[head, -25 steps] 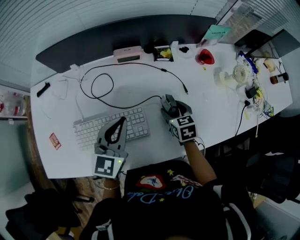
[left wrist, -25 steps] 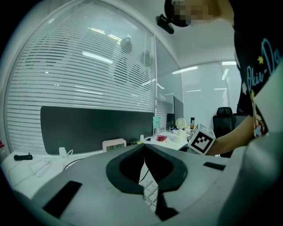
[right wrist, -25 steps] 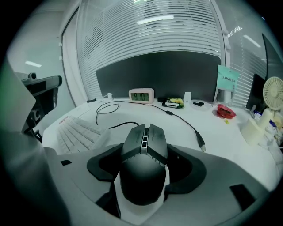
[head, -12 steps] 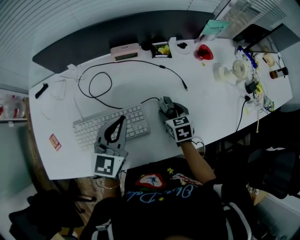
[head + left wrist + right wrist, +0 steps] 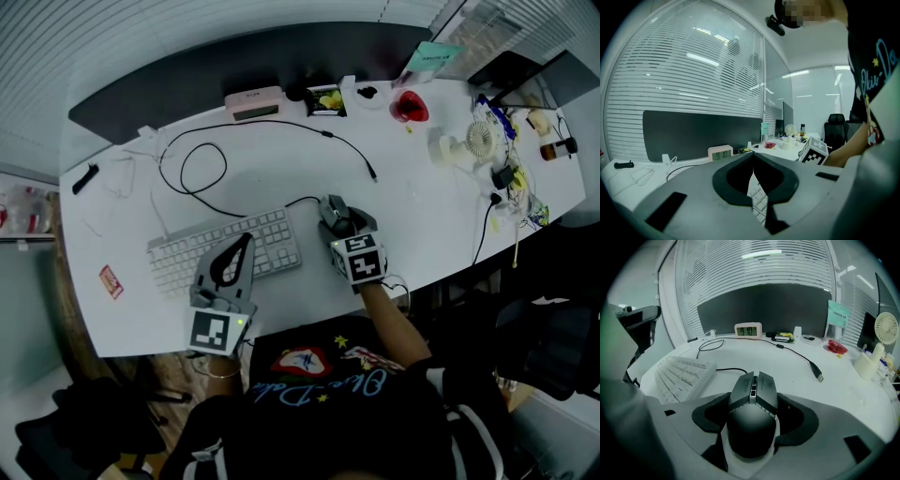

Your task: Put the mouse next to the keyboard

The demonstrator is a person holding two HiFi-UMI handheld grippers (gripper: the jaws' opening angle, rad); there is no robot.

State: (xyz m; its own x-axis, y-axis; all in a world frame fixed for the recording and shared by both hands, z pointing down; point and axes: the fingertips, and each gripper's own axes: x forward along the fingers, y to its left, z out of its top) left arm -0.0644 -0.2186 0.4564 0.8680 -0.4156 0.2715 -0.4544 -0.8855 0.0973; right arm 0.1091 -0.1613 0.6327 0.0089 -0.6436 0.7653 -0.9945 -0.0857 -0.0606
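A dark grey wired mouse (image 5: 334,212) (image 5: 752,404) sits between the fingers of my right gripper (image 5: 337,218) (image 5: 753,420), which is shut on its sides. It is low over the white desk, just right of the white keyboard (image 5: 221,253) (image 5: 680,375), with a narrow gap between them. I cannot tell whether the mouse touches the desk. Its black cable (image 5: 192,169) loops across the desk to a loose plug (image 5: 372,176). My left gripper (image 5: 246,240) (image 5: 752,158) is shut and empty, and it hovers above the middle of the keyboard.
A pink clock (image 5: 253,103), a small tray (image 5: 324,98) and a red object (image 5: 410,111) line the back of the desk. A small fan (image 5: 481,145) and tangled cables lie at the right. The desk's front edge (image 5: 309,309) runs just below the keyboard.
My right gripper has carried the mouse slightly left, closer to the keyboard's right end. The left gripper has stayed where it was.
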